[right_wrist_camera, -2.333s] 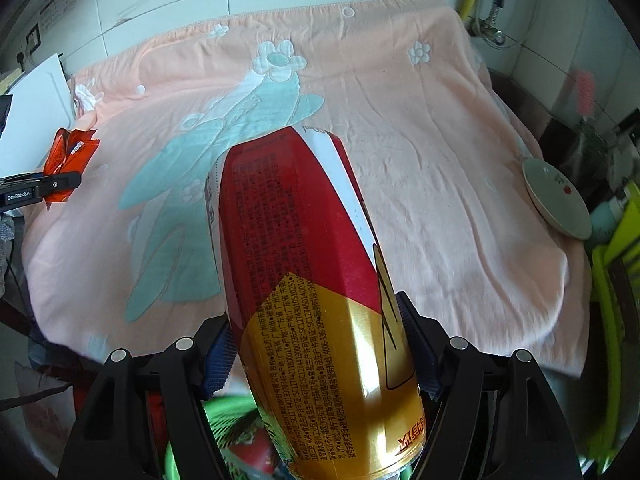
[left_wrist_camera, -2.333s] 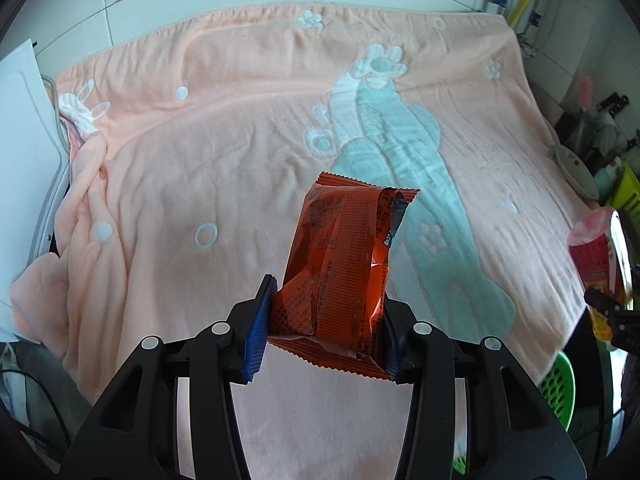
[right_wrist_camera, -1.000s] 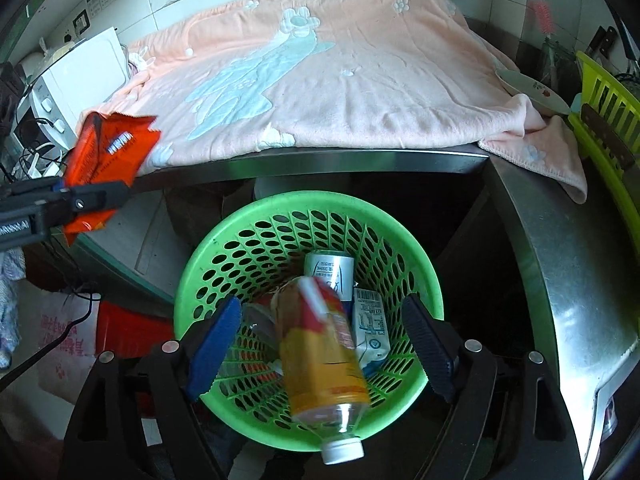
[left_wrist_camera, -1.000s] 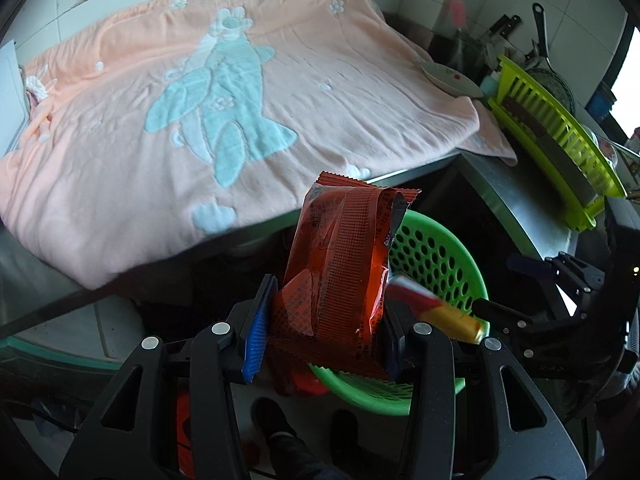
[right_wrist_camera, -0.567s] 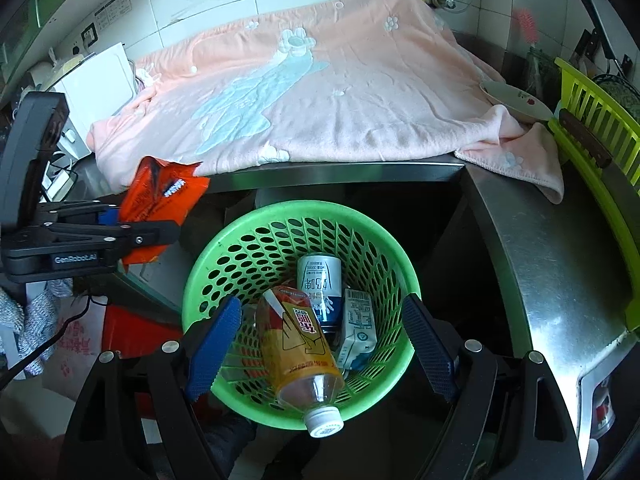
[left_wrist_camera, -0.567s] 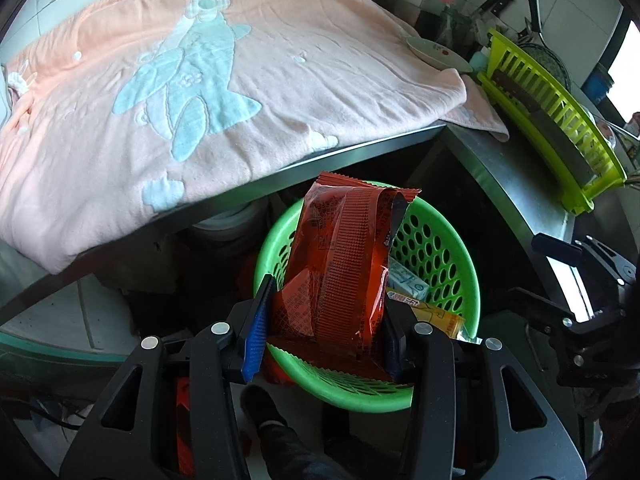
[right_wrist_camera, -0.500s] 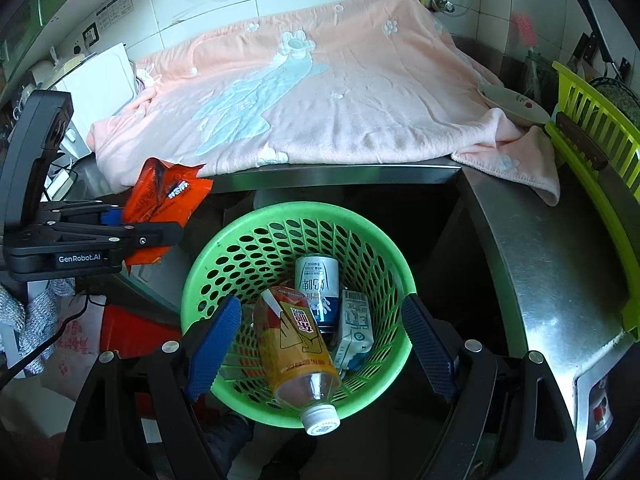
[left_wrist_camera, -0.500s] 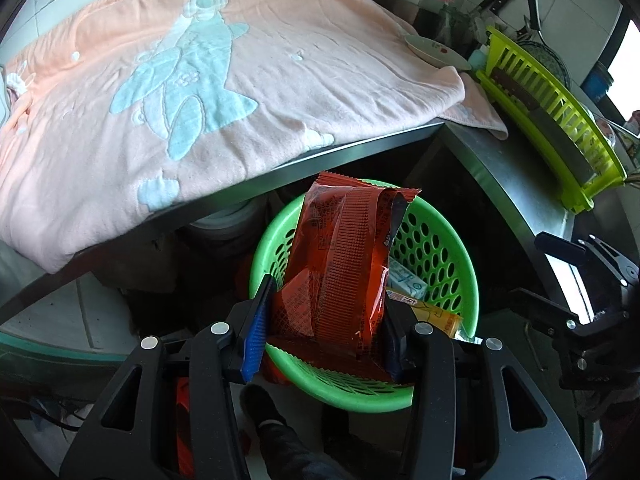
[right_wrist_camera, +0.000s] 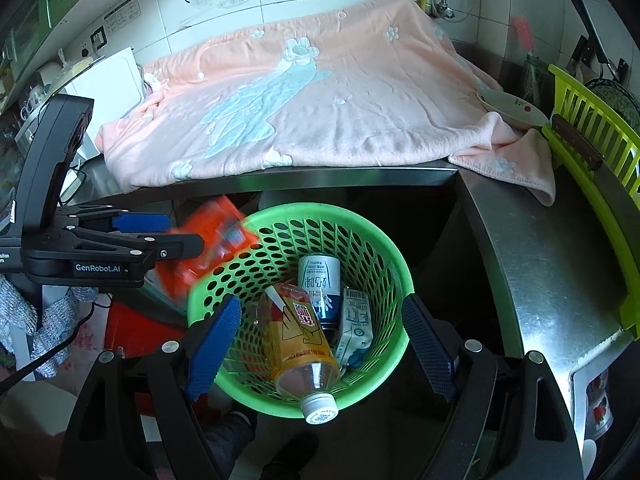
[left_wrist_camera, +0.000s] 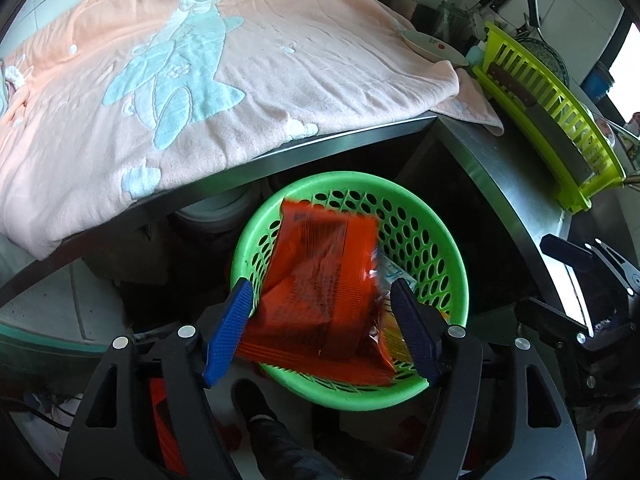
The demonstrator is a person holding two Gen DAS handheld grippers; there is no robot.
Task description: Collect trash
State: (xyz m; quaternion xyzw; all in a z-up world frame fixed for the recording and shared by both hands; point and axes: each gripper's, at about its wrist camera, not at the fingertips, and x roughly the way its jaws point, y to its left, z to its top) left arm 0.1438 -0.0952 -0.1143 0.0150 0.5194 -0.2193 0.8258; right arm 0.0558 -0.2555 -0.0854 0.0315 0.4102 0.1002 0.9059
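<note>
An orange snack wrapper (left_wrist_camera: 320,292), blurred, hangs loose between the jaws of my left gripper (left_wrist_camera: 320,332). Those jaws are opening and the blue pads (left_wrist_camera: 228,332) stand clear of the wrapper's edges. It is right over the green perforated basket (left_wrist_camera: 452,248). The right wrist view shows the wrapper (right_wrist_camera: 212,248) at the basket's left rim (right_wrist_camera: 384,248), in front of the left gripper (right_wrist_camera: 180,234). My right gripper (right_wrist_camera: 320,344) is open and empty above the basket. Inside lie a yellow-and-red bottle (right_wrist_camera: 300,344), a can (right_wrist_camera: 318,280) and a small carton (right_wrist_camera: 356,328).
The basket stands on the floor under a steel counter (right_wrist_camera: 540,260) draped with a pink blanket (left_wrist_camera: 200,80). A yellow-green dish rack (left_wrist_camera: 552,120) and a plate (left_wrist_camera: 432,46) sit on the counter at the right. A dark shoe (left_wrist_camera: 256,404) is beside the basket.
The left jaws have widened and let go of the orange wrapper, which now tilts and blurs over the basket. The bottle dropped by the right gripper has settled inside the basket.
</note>
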